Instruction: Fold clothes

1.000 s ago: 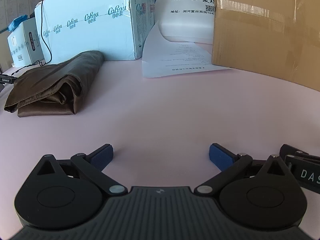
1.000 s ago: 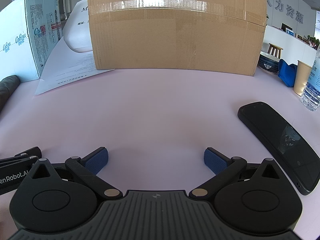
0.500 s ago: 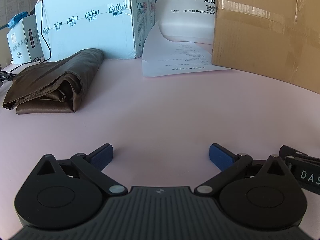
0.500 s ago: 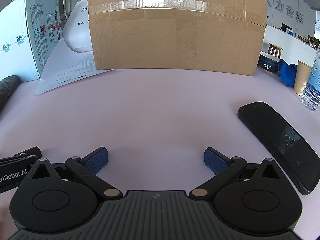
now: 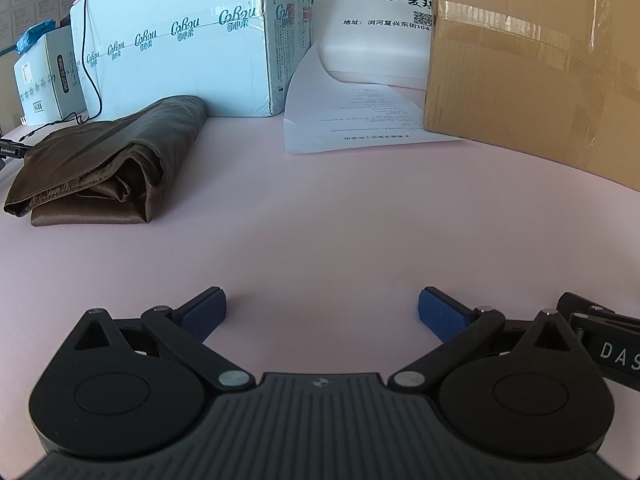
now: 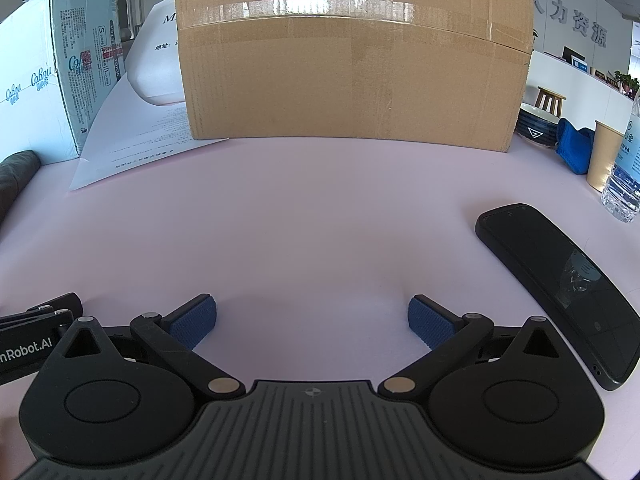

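Observation:
A folded brown garment [image 5: 108,168] lies on the pink table [image 5: 320,220] at the far left, against the pale blue carton [image 5: 176,44]; only its rounded end [image 6: 14,172] shows at the left edge of the right wrist view. My left gripper [image 5: 322,312] rests low over the table, open, with nothing between its blue pads, well short and to the right of the garment. My right gripper [image 6: 312,320] is open and empty too, side by side with the left one, whose body [image 6: 28,340] shows at the lower left.
A large cardboard box [image 6: 352,60] stands at the back, with a printed sheet [image 5: 360,120] and a white bag [image 5: 372,32] beside it. A black phone [image 6: 560,288] lies right of the right gripper. A paper cup [image 6: 602,156], water bottle [image 6: 626,176], blue cloth and bowl sit far right.
The left wrist view has shifted slightly, so the brown garment sits a little further right and higher in the frame. The right gripper has not moved. Both stay open.

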`<action>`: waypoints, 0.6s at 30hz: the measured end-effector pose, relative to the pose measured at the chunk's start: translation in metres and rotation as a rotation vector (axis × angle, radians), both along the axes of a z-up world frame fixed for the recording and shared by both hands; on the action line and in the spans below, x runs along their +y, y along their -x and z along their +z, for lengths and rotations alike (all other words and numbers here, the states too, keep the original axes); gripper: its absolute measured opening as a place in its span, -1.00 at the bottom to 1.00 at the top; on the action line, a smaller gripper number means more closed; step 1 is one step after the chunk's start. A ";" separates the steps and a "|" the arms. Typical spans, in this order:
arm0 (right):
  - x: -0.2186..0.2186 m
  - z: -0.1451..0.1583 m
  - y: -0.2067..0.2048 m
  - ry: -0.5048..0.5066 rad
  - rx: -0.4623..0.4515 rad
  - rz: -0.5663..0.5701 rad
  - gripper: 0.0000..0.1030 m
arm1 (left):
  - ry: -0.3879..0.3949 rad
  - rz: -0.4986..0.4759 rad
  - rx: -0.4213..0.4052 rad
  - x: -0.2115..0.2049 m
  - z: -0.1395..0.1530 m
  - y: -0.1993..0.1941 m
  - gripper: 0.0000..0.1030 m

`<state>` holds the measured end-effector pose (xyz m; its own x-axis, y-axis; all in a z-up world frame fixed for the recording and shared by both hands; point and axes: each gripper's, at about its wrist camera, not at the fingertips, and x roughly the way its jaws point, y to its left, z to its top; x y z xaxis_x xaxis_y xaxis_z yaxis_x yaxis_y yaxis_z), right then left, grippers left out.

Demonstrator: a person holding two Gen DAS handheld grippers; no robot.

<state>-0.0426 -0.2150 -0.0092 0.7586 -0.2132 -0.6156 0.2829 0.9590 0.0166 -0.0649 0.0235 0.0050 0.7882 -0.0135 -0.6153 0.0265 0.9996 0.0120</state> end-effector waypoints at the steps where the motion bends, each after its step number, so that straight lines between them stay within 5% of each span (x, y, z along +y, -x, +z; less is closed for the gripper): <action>1: -0.002 0.000 -0.001 0.000 0.000 0.000 1.00 | 0.000 0.000 0.000 0.000 0.000 0.000 1.00; 18: -0.031 -0.002 -0.019 0.001 0.000 0.000 1.00 | -0.004 0.000 -0.002 -0.001 0.000 0.001 1.00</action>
<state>-0.0240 -0.2459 -0.0108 0.7585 -0.2134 -0.6157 0.2825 0.9592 0.0155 -0.0657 0.0229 0.0048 0.7894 -0.0107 -0.6138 0.0260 0.9995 0.0161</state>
